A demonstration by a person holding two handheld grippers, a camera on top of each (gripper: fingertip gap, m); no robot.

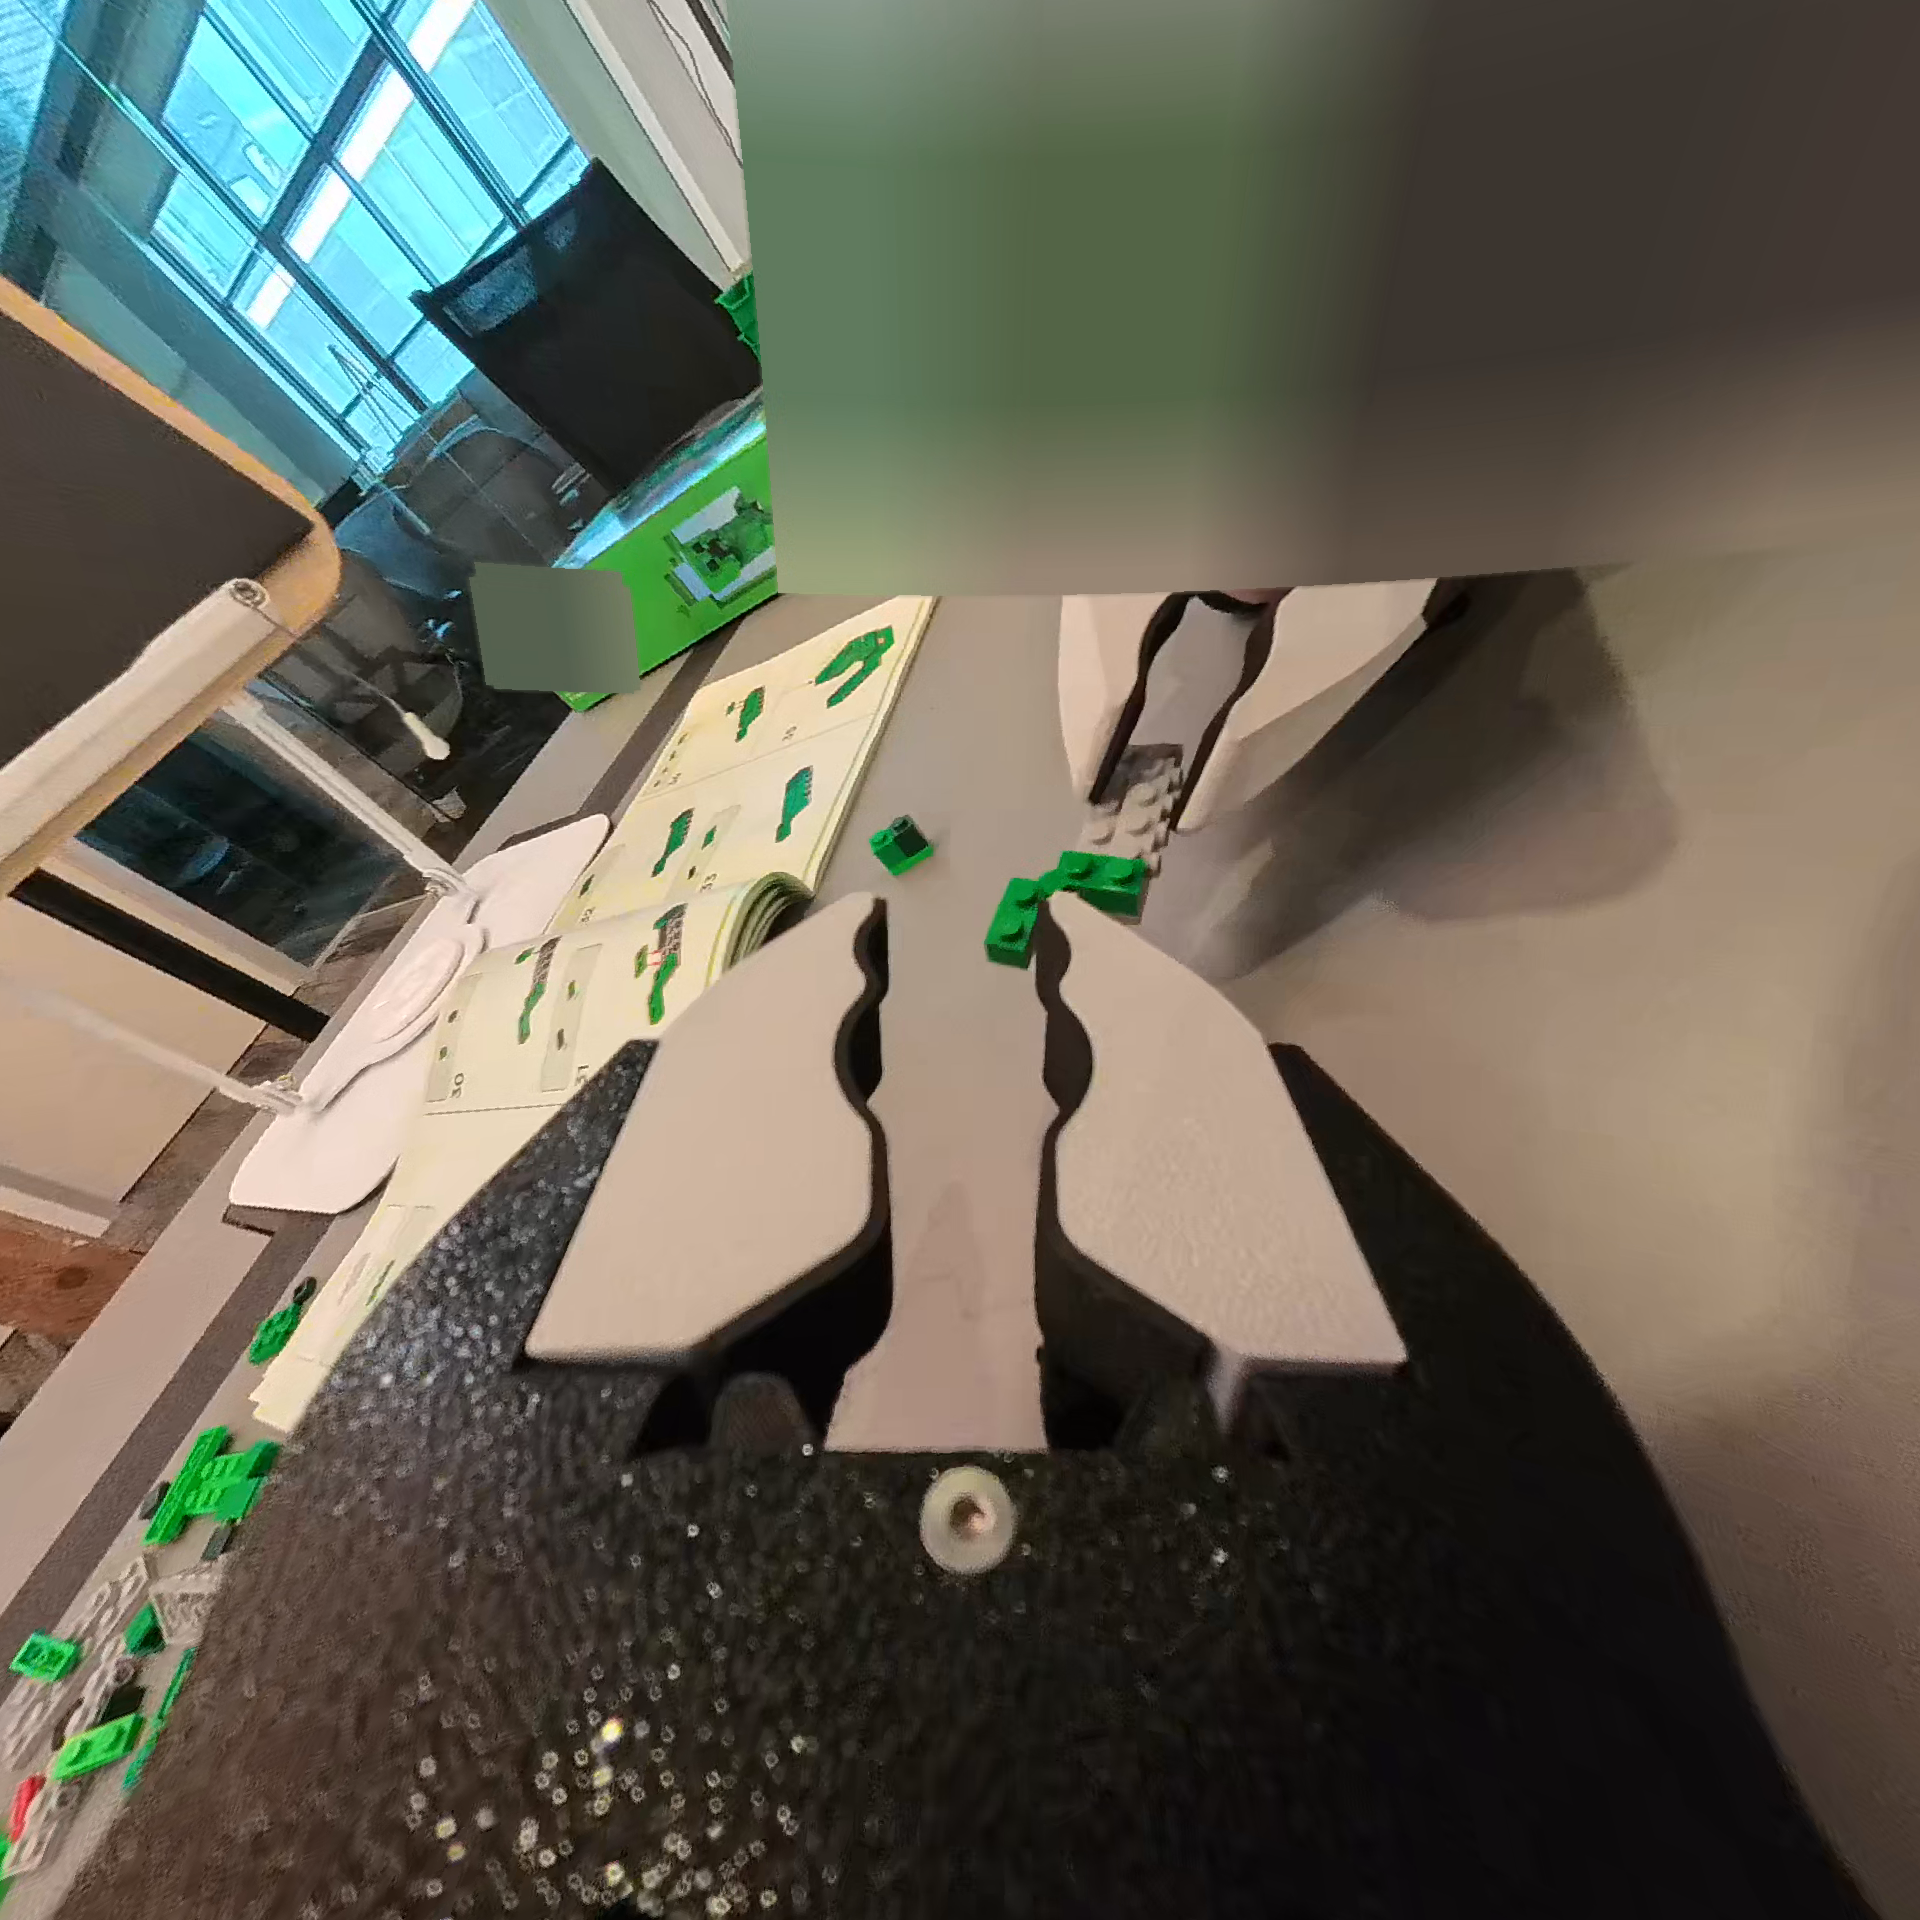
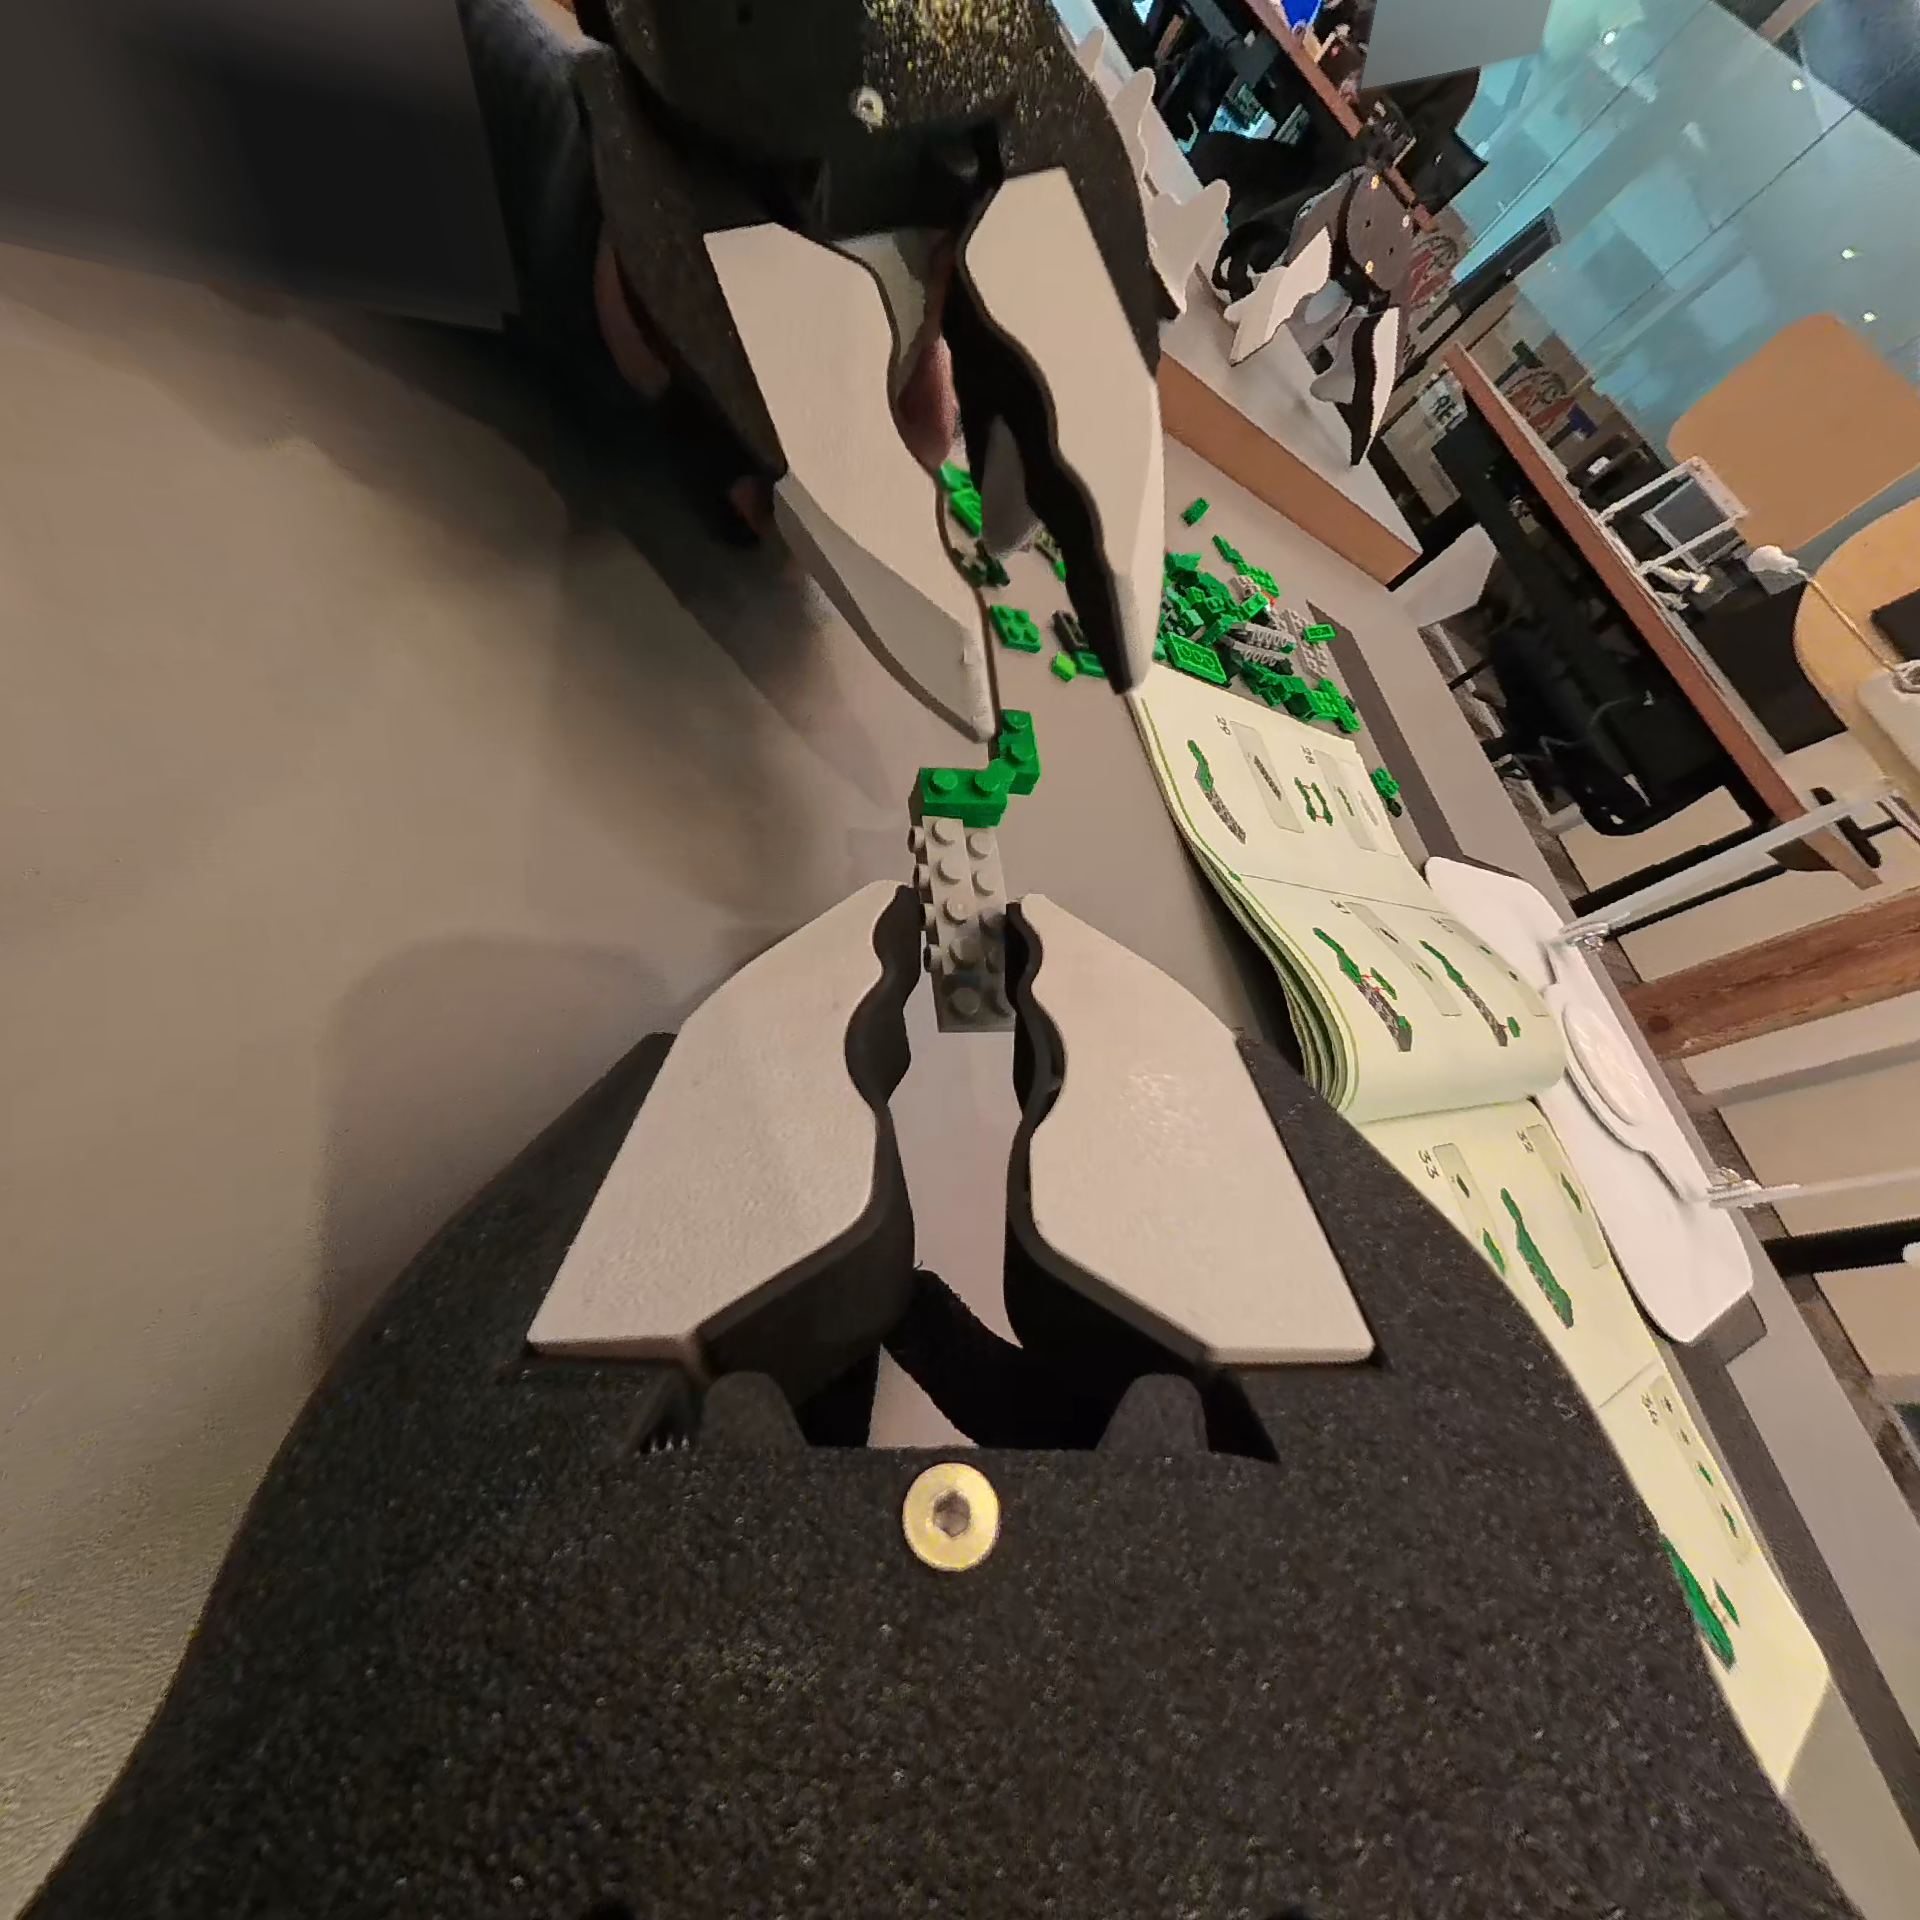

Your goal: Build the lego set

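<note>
My right gripper point(image 2: 958, 904) is shut on a long grey studded plate point(image 2: 961, 940). Green bricks point(image 2: 971, 790) are joined to the plate's far end and bend off to one side. The assembly sits low over the grey table point(image 2: 1143, 883). My left gripper point(image 1: 961, 914) is open and empty and faces the right one. Its right fingertip point(image 1: 1049, 925) is against the end green brick point(image 1: 1013, 920). The left wrist view also shows the right gripper point(image 1: 1141, 805) holding the grey plate point(image 1: 1127, 826). The right wrist view shows the left gripper point(image 2: 1049, 696) coming down from above.
An open instruction booklet point(image 1: 748, 790) lies left of the grippers, with a small loose green brick point(image 1: 902, 844) beside it. A pile of green and grey bricks point(image 2: 1226, 634) lies behind the left gripper. A white stand base point(image 2: 1621, 1091) sits near the table edge, and a green box point(image 1: 707, 561) stands farther back.
</note>
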